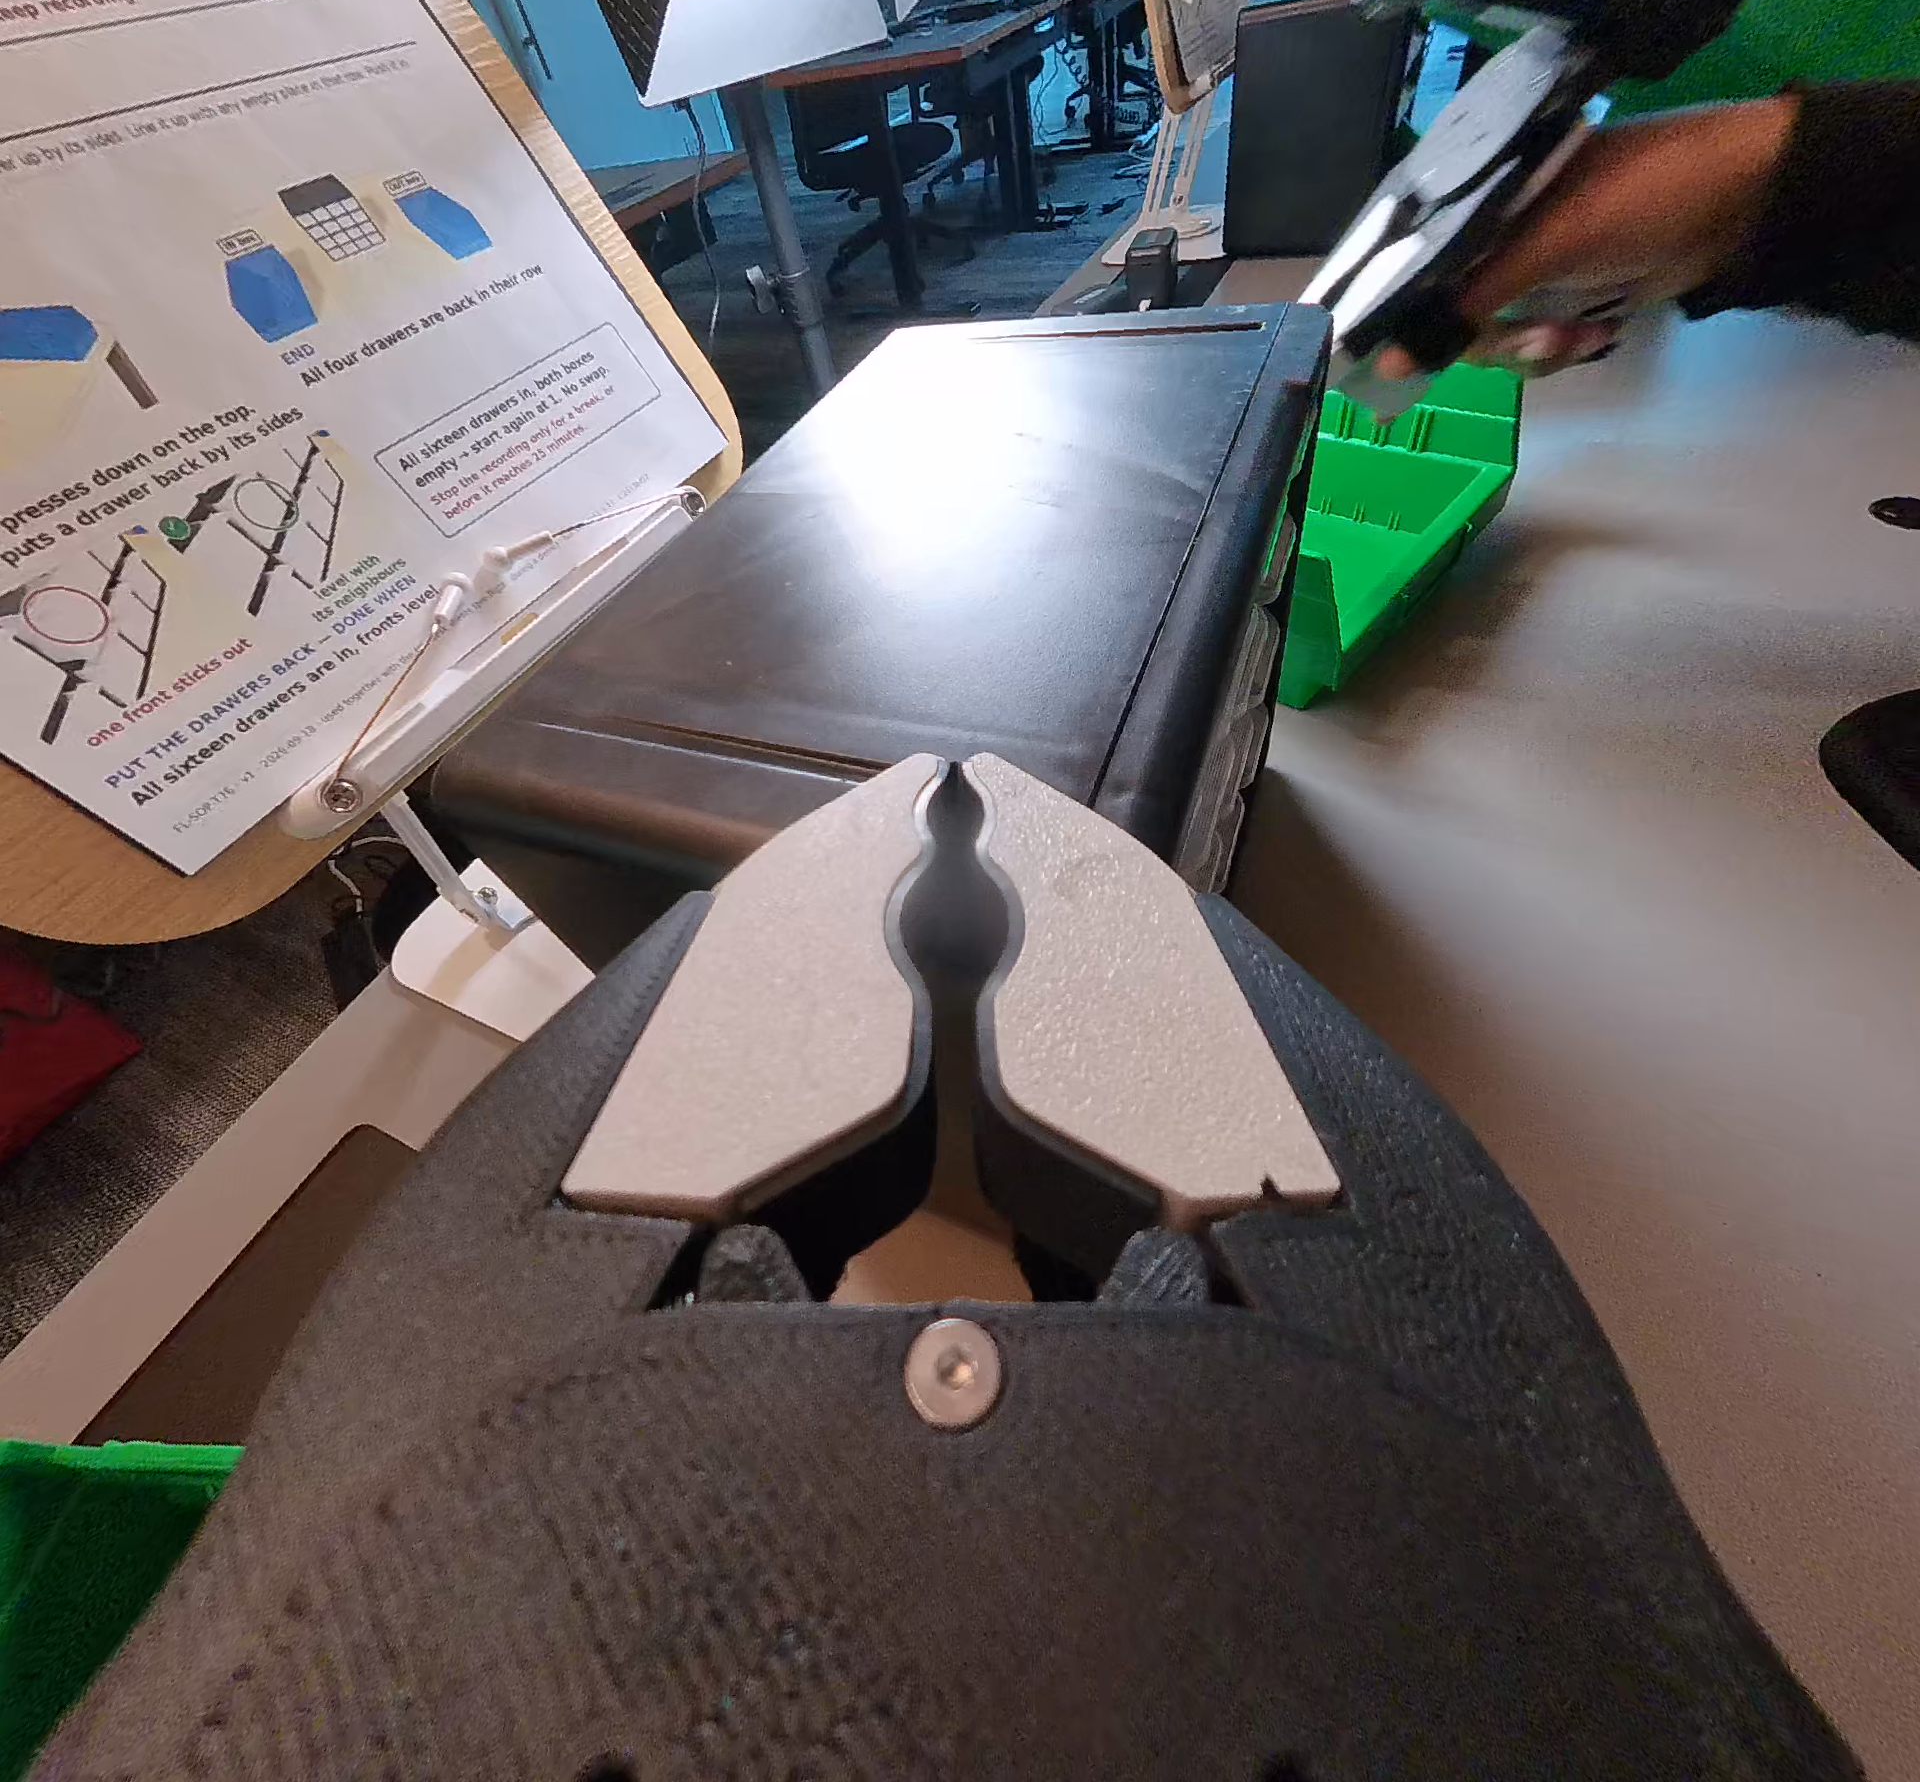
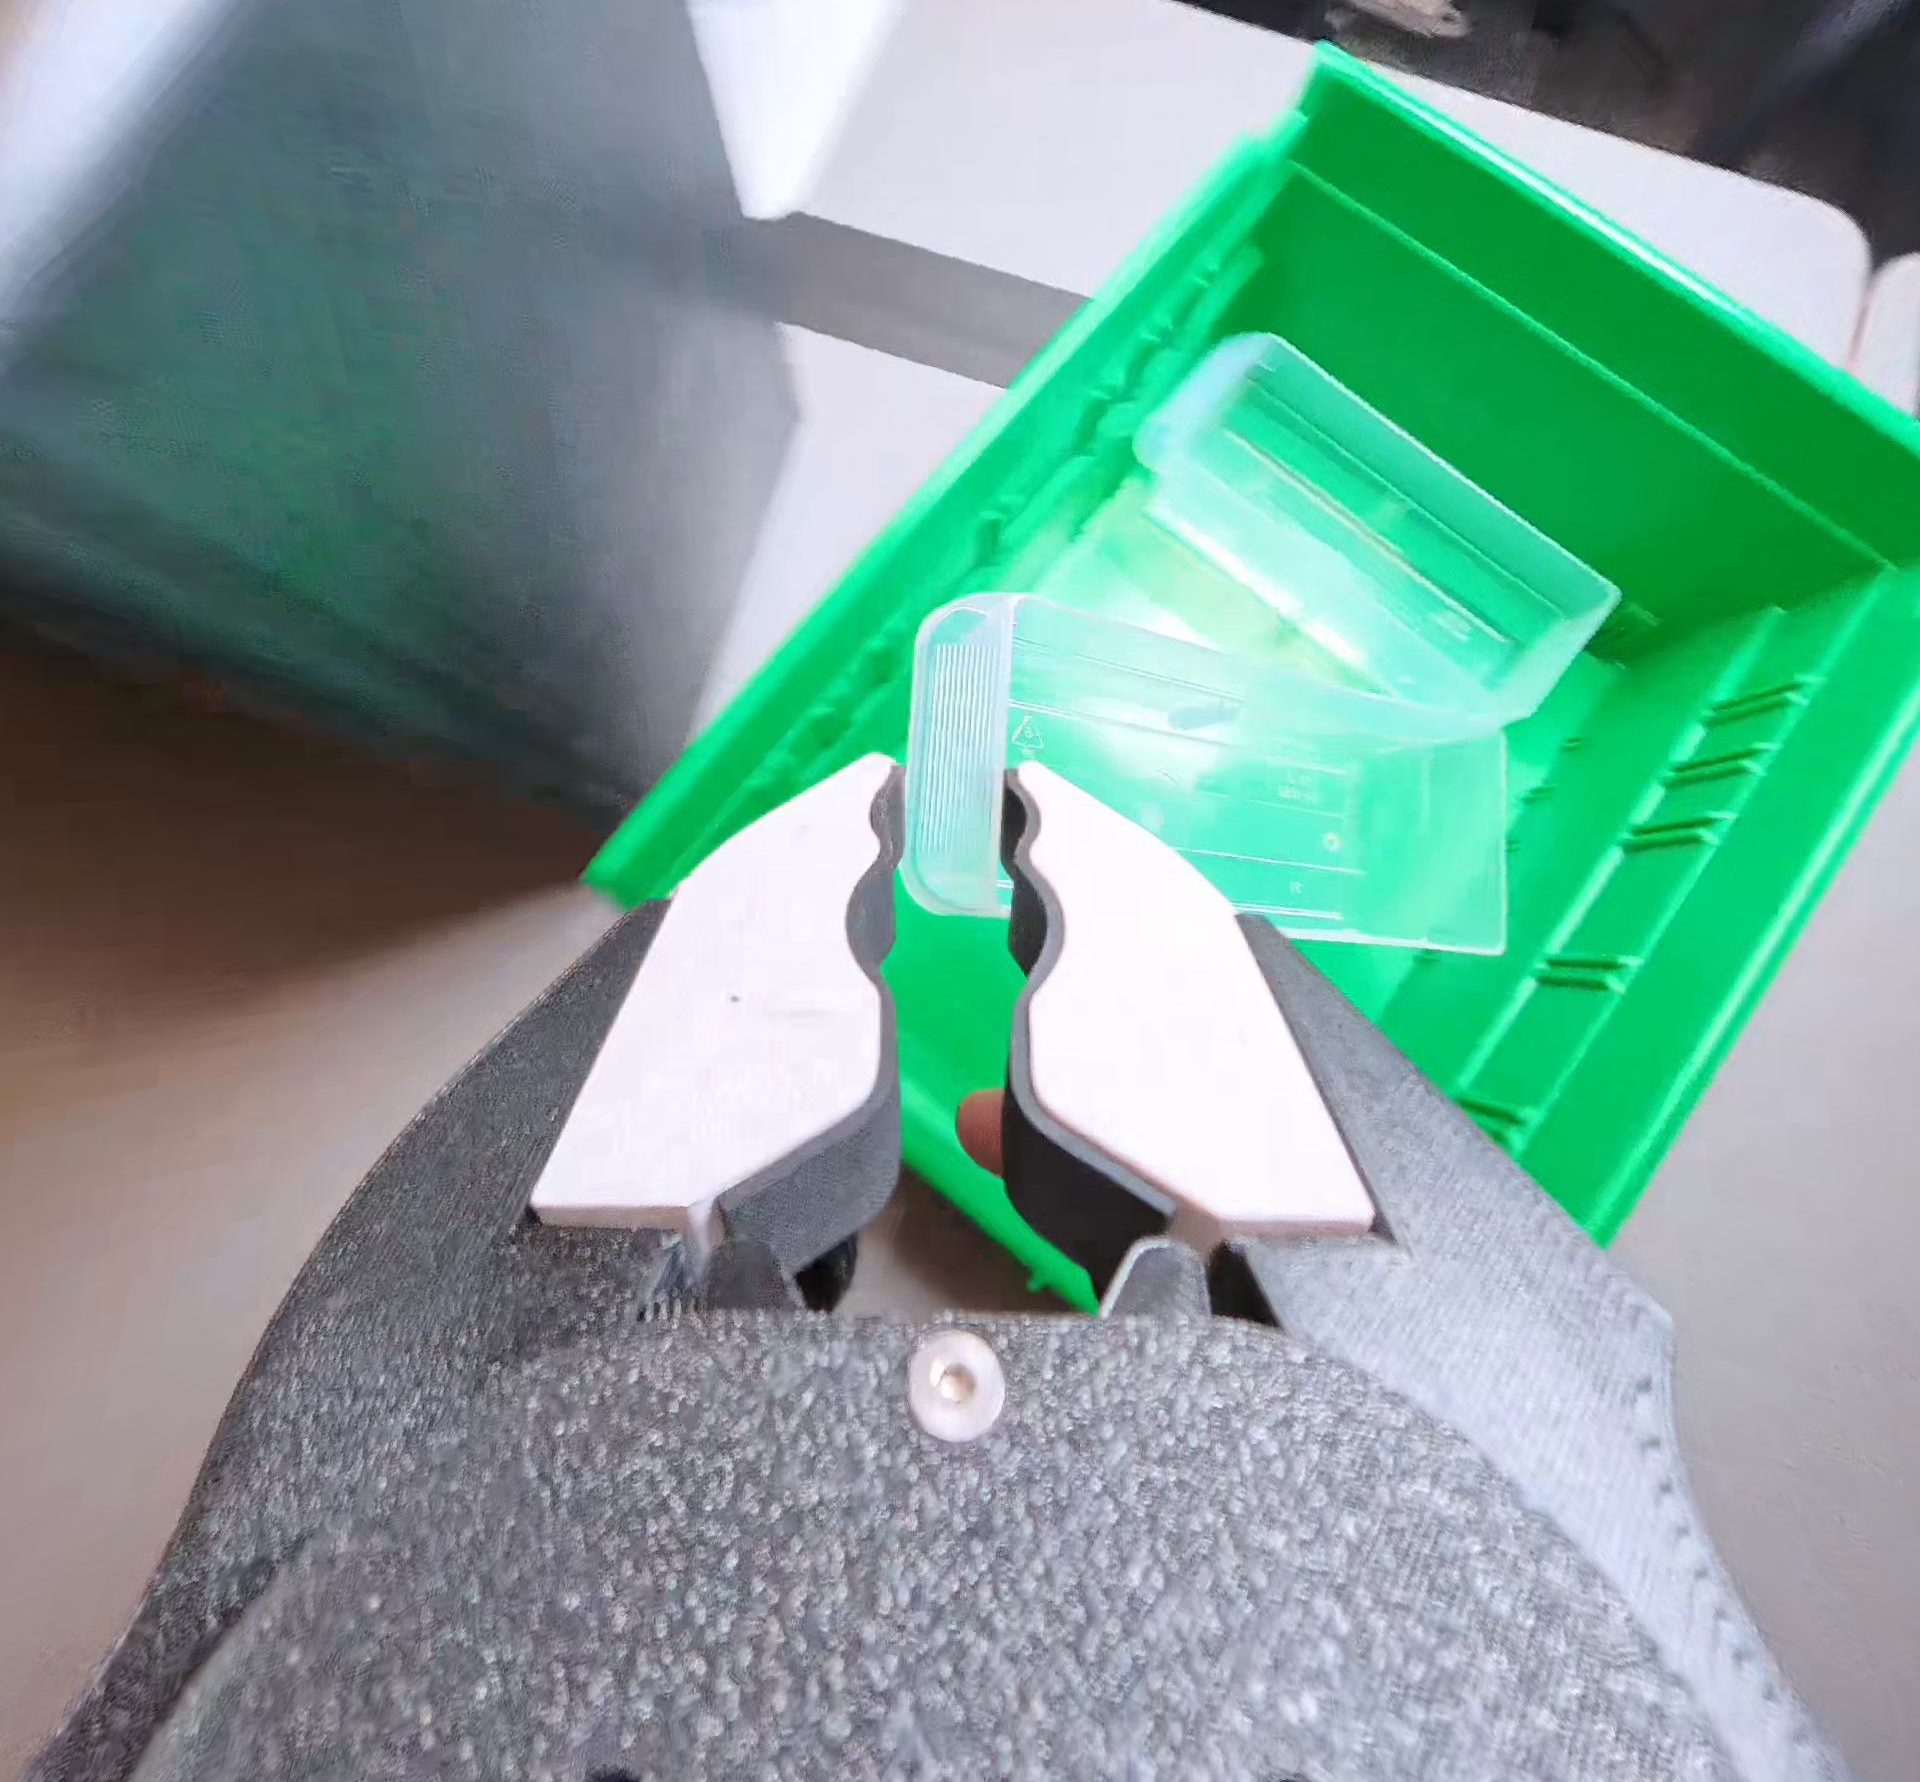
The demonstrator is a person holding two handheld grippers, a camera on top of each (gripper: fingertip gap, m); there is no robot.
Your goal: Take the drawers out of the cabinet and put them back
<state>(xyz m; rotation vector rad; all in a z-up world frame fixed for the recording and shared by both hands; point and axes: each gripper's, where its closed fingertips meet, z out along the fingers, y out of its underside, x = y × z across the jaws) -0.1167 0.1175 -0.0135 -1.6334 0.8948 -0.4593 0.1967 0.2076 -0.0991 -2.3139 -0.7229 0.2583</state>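
Observation:
In the right wrist view, my right gripper (image 2: 951,787) is shut on the ribbed front tab of a clear plastic drawer (image 2: 1247,797) and holds it over the green bin (image 2: 1558,319). A second clear drawer (image 2: 1382,537) lies in that bin. The black cabinet (image 2: 364,361) is blurred at the left. In the left wrist view, my left gripper (image 1: 951,771) is shut and empty at the near edge of the cabinet's black top (image 1: 935,537). The right gripper (image 1: 1455,205) shows at the upper right, in a hand, above the green bin (image 1: 1392,537).
An instruction sheet on a wooden stand (image 1: 260,330) stands left of the cabinet. Another green bin's corner (image 1: 83,1576) is at the bottom left. The grey tabletop (image 1: 1610,901) stretches to the right, with a dark object (image 1: 1881,776) at its right edge.

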